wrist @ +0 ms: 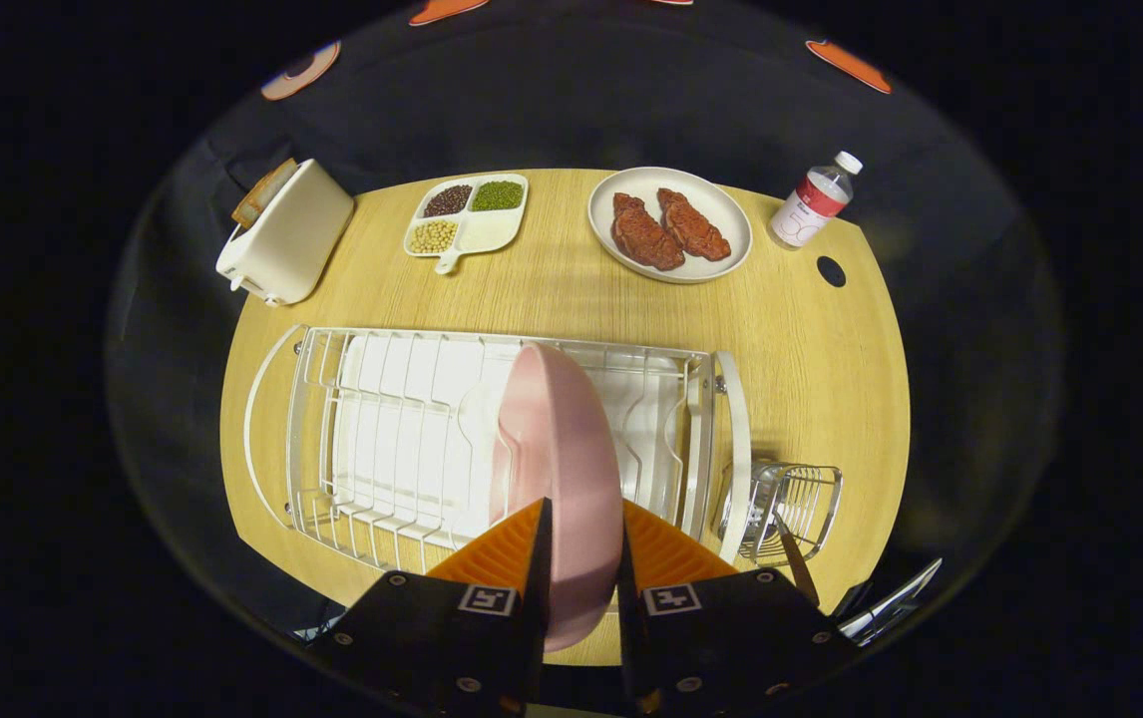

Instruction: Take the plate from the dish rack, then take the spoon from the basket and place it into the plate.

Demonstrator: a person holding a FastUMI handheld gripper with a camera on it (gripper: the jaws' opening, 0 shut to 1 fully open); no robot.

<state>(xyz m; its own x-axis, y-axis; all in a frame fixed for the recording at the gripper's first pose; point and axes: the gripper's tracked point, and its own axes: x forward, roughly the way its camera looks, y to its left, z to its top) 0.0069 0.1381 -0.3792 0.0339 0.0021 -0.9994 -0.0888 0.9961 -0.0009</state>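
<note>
A pink plate (pixel 557 439) stands on edge over the white wire dish rack (pixel 382 429), its rim reaching back between my fingers. My gripper (pixel 581 524) is shut on the plate's near rim, one finger pressed on each face. Whether the plate still rests in the rack's slots is hidden by the fingers. To the right of the rack hangs a small wire basket (pixel 811 494). A dark spoon handle (pixel 793 558) sticks up out of it, just beside my right finger.
Beyond the rack on the round wooden table (pixel 831 379) are a white toaster (pixel 287 234), a divided dish of beans (pixel 467 214), a white plate with two meat pieces (pixel 669 234) and a water bottle (pixel 816 199). A shiny metal piece (pixel 891 603) lies at the near right edge.
</note>
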